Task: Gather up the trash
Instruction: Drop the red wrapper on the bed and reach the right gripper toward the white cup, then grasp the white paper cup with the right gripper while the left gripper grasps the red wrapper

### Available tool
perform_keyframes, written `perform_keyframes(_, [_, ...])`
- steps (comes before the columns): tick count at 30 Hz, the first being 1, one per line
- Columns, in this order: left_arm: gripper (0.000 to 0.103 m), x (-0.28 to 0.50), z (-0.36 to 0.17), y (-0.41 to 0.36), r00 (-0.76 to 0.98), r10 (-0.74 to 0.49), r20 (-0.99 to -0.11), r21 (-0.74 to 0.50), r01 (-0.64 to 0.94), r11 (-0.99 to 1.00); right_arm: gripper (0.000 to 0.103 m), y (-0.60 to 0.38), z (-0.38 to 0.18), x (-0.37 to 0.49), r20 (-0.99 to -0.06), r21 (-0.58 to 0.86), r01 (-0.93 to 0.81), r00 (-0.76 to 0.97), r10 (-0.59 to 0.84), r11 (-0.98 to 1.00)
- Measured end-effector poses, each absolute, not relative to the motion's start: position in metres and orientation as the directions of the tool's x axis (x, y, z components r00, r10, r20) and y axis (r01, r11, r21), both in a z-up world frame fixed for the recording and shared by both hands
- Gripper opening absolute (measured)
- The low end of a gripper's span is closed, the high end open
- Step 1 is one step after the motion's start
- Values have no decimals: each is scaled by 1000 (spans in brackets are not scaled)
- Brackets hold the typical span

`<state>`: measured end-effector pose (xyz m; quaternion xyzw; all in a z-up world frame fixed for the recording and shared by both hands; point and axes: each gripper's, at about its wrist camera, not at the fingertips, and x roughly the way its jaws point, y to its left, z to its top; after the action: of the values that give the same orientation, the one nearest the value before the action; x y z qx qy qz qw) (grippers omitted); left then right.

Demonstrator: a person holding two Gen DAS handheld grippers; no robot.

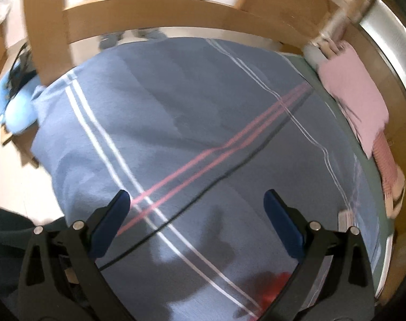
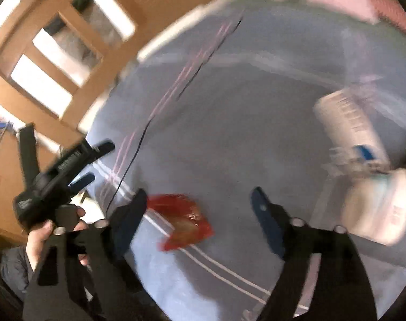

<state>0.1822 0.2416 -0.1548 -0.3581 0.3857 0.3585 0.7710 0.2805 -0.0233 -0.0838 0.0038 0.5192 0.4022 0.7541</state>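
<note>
Two hand-held black tools with blue finger pads hover over a bed covered by a grey-blue blanket [image 1: 176, 112] crossed with white and pink stripes; the left tool [image 1: 197, 200] stands with its fingers spread wide and nothing between them, above the stripes and a thin black cable [image 1: 229, 174] that runs across the cloth; the right tool [image 2: 198, 200] is likewise spread apart and empty, and a crumpled red plastic wrapper [image 2: 186, 220] lies flat on the blanket just beyond its left finger, in the gap between the two fingers; to the right of it rest a white cylindrical bottle with a blue label [image 2: 348, 125] and a blurred white container [image 2: 382, 206], both on the bed; a pink pillow [image 1: 355, 93] sits at the blanket's far edge beside the curved wooden bed frame [image 1: 162, 13]; in the right wrist view the person's left hand [image 2: 39, 238] grips the other tool's handle.
</note>
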Motion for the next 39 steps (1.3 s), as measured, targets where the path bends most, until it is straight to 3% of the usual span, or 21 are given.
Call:
perform_keyframes(3, [99,201,-161,229,445,207,-871,-256,-772,581,87,-71,-69,293,-748,418,-471,306,588,777])
perform_keyframes(5, [99,210,-165,222,434,169,-885,-248,-745,619,91,-106,-75,311,-794,333,-285,430,430,899])
perform_keyframes(9, [99,217,-166,214,432,162,-887,-232,-721,653,91,-126,-105,336,-863,260,-122,415,287,958])
perform_keyframes(14, [99,207,-161,222,463,192,-865,-272,-755,597,91,-137,-139,341,-857,365,-72,364,365,928])
perform_keyframes(16, [99,203,-162,225,452,202,-869,-261,-764,590,84,-151,-155,343,-834,457,-50,322,448,888])
perform_keyframes(18, [99,199,-160,230,449,220,-866,-258,-778,573,83,-150,-158,333,-810,528,-58,265,523,847])
perform_keyframes(20, [99,191,-154,233,449,276,-850,-251,-805,538,83,-135,-156,317,-818,533,-170,146,557,829])
perform_keyframes(24, [99,185,-147,233,440,326,-837,-217,-813,540,83,-111,-147,281,-896,397,-343,55,440,851])
perform_keyframes(28, [99,169,-144,239,460,308,-832,-251,-809,531,84,-102,-113,267,-940,53,-442,280,194,895])
perform_keyframes(31, [99,154,-147,241,483,264,-835,-297,-799,523,90,-91,-103,294,-911,-34,-429,386,149,903])
perform_keyframes(34, [99,136,-155,238,537,163,-827,-391,-760,520,90,-76,-119,336,-925,-66,-439,363,109,896])
perform_keyframes(36, [99,133,-159,236,580,94,-809,-454,-719,526,90,-68,-141,368,-957,5,-427,259,128,904])
perform_keyframes(39, [100,142,-159,231,555,124,-822,-399,-717,571,89,-58,-155,392,-969,58,-397,197,146,916])
